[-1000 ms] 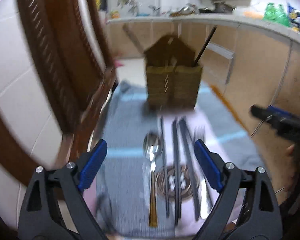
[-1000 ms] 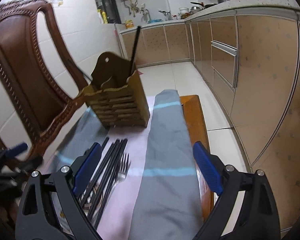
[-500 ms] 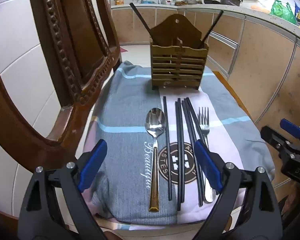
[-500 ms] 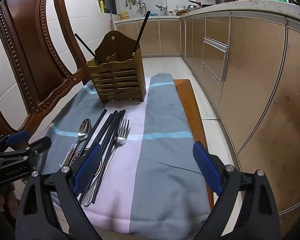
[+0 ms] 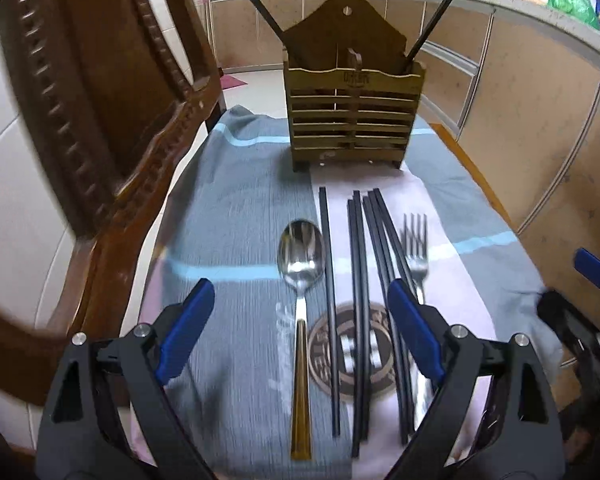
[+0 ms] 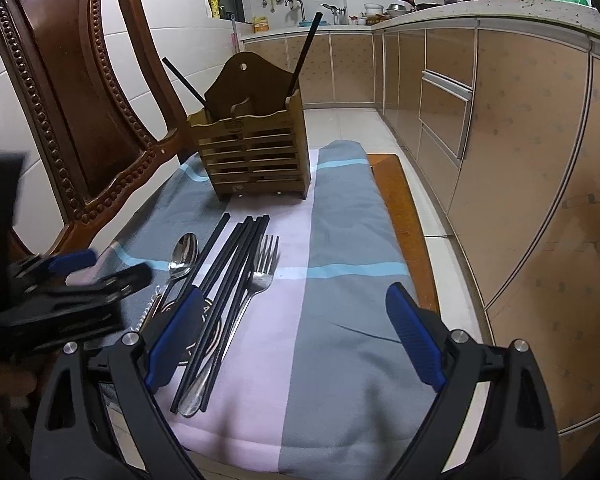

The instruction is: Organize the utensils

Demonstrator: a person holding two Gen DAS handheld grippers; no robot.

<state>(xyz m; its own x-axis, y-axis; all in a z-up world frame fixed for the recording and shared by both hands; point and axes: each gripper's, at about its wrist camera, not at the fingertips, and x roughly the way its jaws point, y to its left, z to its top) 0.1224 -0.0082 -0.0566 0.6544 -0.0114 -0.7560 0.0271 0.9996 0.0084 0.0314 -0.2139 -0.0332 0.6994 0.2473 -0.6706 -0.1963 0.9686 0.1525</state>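
1. Utensils are lying in a row on the cloth point(image 5: 228, 216): spoon point(image 5: 301, 258), chopsticks point(image 5: 360, 280), fork point(image 5: 416, 248), handles pointing toward both grippers for easy pickup.
2. Left gripper point(image 5: 300, 320) is hovering released over the spoon; right gripper point(image 6: 292, 332) is waiting beside, spread and empty.
3. Wooden holder point(image 5: 354, 116) is standing behind, already keeping two chopsticks.

Left gripper point(image 5: 300, 320) is hanging wide open over the near end of the striped cloth point(image 5: 240, 208), blue pads spread apart with nothing between them. Laid out in a row under it: a spoon point(image 5: 301, 256) with a gold-ish handle, a single black chopstick point(image 5: 327, 280) just beside it, then a bundle of black chopsticks point(image 5: 370, 264), then a fork point(image 5: 416, 248) on the far right. The wooden utensil holder point(image 5: 352, 120) stands upright at the far end, two dark sticks poking out. Carved wooden chair back point(image 5: 112, 120) on the left, right gripper point(image 5: 592, 280) peeking in at the right edge.
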